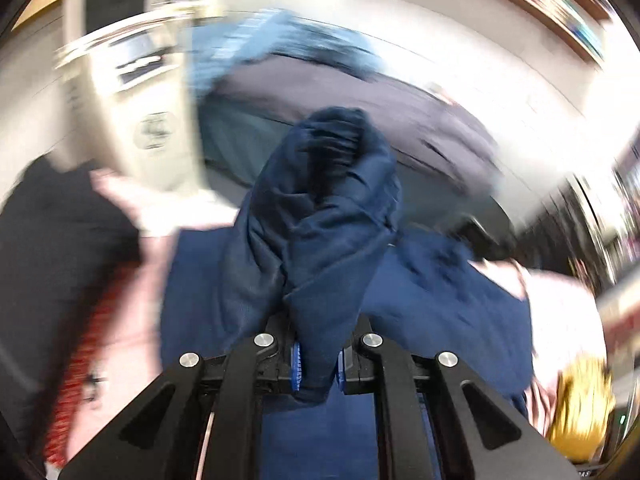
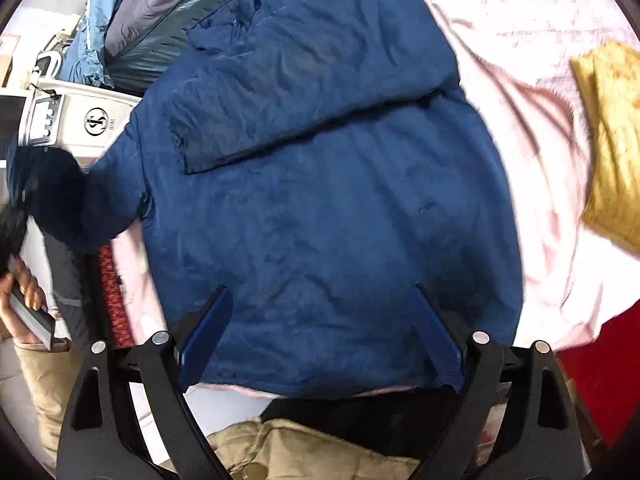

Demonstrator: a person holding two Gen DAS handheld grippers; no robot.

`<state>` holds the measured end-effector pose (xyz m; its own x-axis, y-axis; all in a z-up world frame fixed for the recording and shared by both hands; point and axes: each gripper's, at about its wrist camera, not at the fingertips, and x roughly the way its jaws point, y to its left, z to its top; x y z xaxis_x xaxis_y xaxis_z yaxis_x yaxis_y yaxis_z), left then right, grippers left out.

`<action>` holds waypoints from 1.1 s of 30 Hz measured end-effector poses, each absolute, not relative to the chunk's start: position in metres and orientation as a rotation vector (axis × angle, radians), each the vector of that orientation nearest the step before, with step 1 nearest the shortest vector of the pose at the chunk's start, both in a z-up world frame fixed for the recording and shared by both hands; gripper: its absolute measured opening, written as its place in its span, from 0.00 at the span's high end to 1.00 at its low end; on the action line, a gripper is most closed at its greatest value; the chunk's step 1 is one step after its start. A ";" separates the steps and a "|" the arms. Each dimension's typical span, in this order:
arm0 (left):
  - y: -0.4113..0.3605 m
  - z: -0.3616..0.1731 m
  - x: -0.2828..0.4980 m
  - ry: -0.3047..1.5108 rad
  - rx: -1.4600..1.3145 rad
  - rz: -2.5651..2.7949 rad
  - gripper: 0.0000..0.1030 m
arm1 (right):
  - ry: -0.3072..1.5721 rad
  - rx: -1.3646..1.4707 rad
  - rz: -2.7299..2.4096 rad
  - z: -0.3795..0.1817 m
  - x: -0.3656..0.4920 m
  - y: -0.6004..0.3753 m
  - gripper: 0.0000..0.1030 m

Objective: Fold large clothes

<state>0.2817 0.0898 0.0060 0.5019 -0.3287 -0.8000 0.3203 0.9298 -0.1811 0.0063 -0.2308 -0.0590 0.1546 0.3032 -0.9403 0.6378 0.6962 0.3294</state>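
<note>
- The left hand-held gripper [image 1: 318, 364] is clamped on a bunched fold of the blue jacket [image 1: 320, 216]; the cloth rises from between its blue pads [image 1: 296, 366] in a twisted lump toward 12 o'clock of the left wrist view.
- That view is heavily smeared with blur, so little around the cloth can be made out beyond a grey and light-blue heap of bedding [image 1: 320, 80] at 12 o'clock and a yellow cushion [image 1: 580, 408] at 4 o'clock.
- The right wrist view is sharp and shows what the left cannot: the jacket [image 2: 320, 200] spread flat across a pink sheet [image 2: 540, 200] on the bed, one sleeve [image 2: 304, 112] folded across its upper half.
- The other sleeve [image 2: 52, 192] is lifted off the bed at 9 o'clock, dark and blurred.
- The right hand-held gripper [image 2: 320, 336] hangs above the jacket's lower hem with its fingers [image 2: 208, 332] wide apart, holding nothing.
- Only this view shows the white machine [image 2: 88, 120] beside the bed at 10 o'clock, the red cloth [image 2: 600, 372] at 4 o'clock, and the person's hand [image 2: 24, 300] at 8 o'clock gripping a handle.
- The yellow cushion [image 2: 612, 140] lies on the sheet at 3 o'clock, apart from the jacket.
</note>
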 end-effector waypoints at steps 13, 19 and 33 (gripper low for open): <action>-0.182 -0.137 0.200 1.300 0.176 -0.670 0.31 | 1.449 0.843 -0.451 -0.088 -0.045 -0.288 0.14; -0.178 -0.170 0.173 1.383 0.201 -0.695 0.17 | 1.462 0.879 -0.505 -0.105 -0.064 -0.307 0.14; -0.014 -0.160 0.169 1.247 0.366 -0.451 0.16 | 1.490 0.700 -0.276 -0.124 0.010 -0.262 0.14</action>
